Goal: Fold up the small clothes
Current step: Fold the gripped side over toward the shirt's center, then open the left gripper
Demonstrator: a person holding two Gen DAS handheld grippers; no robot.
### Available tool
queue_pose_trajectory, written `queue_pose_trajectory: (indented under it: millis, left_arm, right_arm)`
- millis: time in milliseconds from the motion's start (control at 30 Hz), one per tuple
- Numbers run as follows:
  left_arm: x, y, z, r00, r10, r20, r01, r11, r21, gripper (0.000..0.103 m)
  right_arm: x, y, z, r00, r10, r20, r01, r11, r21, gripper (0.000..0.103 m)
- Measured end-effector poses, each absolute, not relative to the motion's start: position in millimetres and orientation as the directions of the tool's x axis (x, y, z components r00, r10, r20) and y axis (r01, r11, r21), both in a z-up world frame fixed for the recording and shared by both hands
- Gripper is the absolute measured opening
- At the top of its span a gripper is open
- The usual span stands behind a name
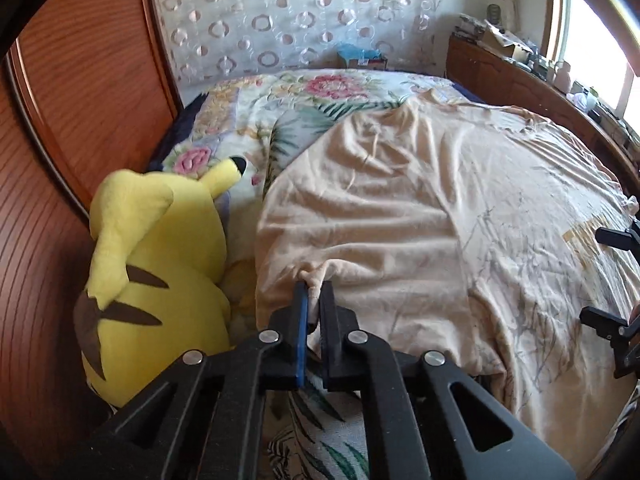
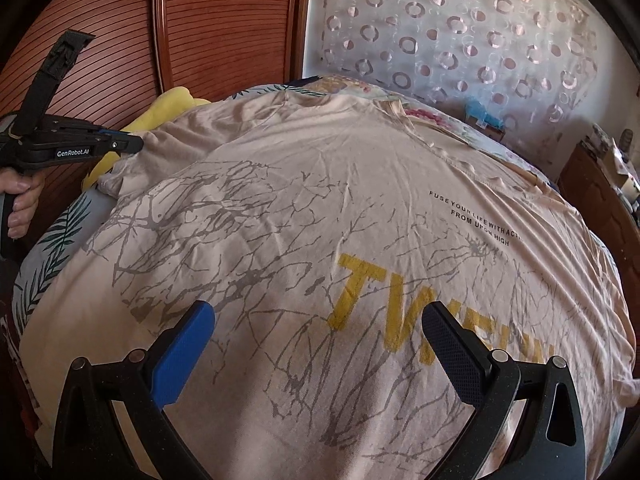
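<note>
Left wrist view, left gripper (image 1: 314, 286) angled down, jaws pinching T-shirt (image 1: 400, 208) sleeve, right gripper (image 2: 318, 320) jaws spread.

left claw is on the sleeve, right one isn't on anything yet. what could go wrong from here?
1. The left claw pinches only a small bunch at the sleeve edge of the T-shirt; a pull could slip it free.
2. The right claw hangs open over the print, holding nothing, so a one-sided pull may drag or skew the shirt.
3. The yellow plush toy sits right beside that sleeve and could snag or crowd the fold.
</note>
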State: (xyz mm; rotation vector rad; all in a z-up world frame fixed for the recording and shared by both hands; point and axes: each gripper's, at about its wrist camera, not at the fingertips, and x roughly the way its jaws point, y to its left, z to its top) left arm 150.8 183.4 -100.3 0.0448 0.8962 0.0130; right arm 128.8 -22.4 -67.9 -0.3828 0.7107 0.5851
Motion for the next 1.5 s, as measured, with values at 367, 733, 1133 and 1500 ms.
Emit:
queue_pose_trajectory:
  millis: [367,733,1133,1500]
  left_arm:
    - [160.2,115.5,-20.2,0.726,-0.100,-0.681,0.159,0.987,0.025,0.006]
    - [142.0,98.6,-1.6,0.756,-0.165,-0.633,0.178,0.983,-0.043,0.054]
    - [135.1,147.9,-89.0,0.662,-0.055,-0.747,0.013,0.998,-0.062,0.075]
    - [135.0,142.8,-116.2,0.622,-0.039,-0.782,0.027,0.999,-0.028,0.079]
  right_arm:
    - [126.0,-23.4,-68.2,0.624,0.361,-0.693,-0.610,0.780,-0.142,0.103]
    - [129.1,-29.2,-68.4,0.618,0.373,-0.692,-0.600,0.793,-0.108,0.103]
    - [130.2,-30.9,-68.0,0.615,0.377,-0.693,-0.603,0.791,-0.105,0.103]
    - [129.7,-31.5,-67.4,0.615,0.379,-0.692,-0.603,0.791,-0.102,0.103]
